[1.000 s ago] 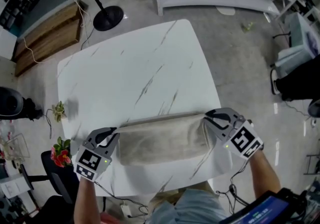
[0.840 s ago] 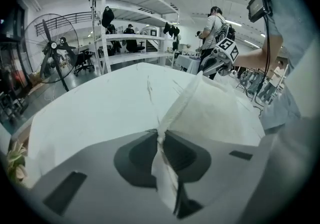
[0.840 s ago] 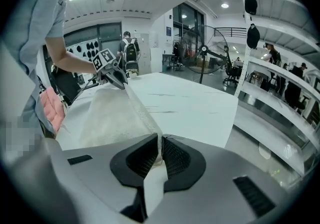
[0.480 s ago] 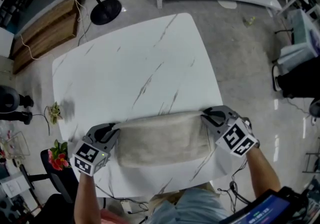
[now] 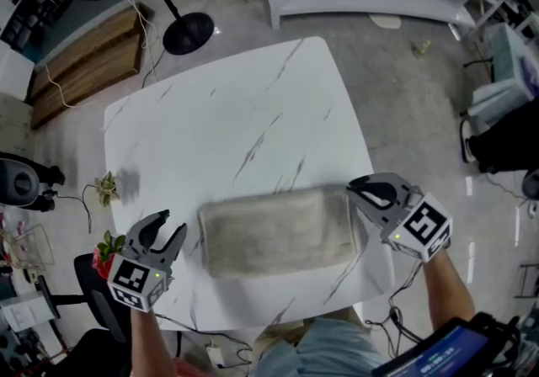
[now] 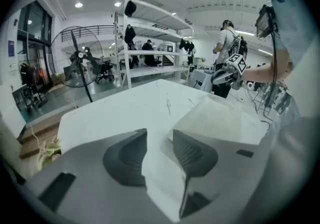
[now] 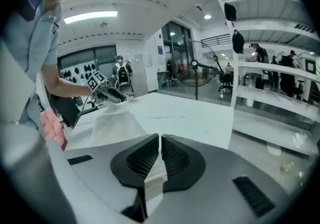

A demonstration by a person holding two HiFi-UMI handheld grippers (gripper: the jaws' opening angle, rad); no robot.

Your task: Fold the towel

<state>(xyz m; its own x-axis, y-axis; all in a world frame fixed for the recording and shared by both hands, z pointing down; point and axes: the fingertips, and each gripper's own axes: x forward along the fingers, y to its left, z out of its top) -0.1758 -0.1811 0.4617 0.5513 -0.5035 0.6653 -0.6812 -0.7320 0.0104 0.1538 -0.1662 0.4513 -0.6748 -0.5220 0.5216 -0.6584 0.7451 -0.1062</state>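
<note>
You are holding your left tool (image 5: pixel 171 226) over the counter (image 5: pixel 219 114), just beside the left end of the towel (image 5: pixel 278 232) and clear of it. Its jaws have just been opening and are standing apart with nothing between them. Your right tool (image 5: pixel 352 188) is meeting the towel's far right corner with its tips together. The towel is lying as a flat folded rectangle near the counter's near edge. On the floor (image 5: pixel 404 98) beyond the counter, a fan base (image 5: pixel 187 33) is standing beside planks (image 5: pixel 84 64), and flowers (image 5: pixel 105 249) are showing by your left tool.
</note>
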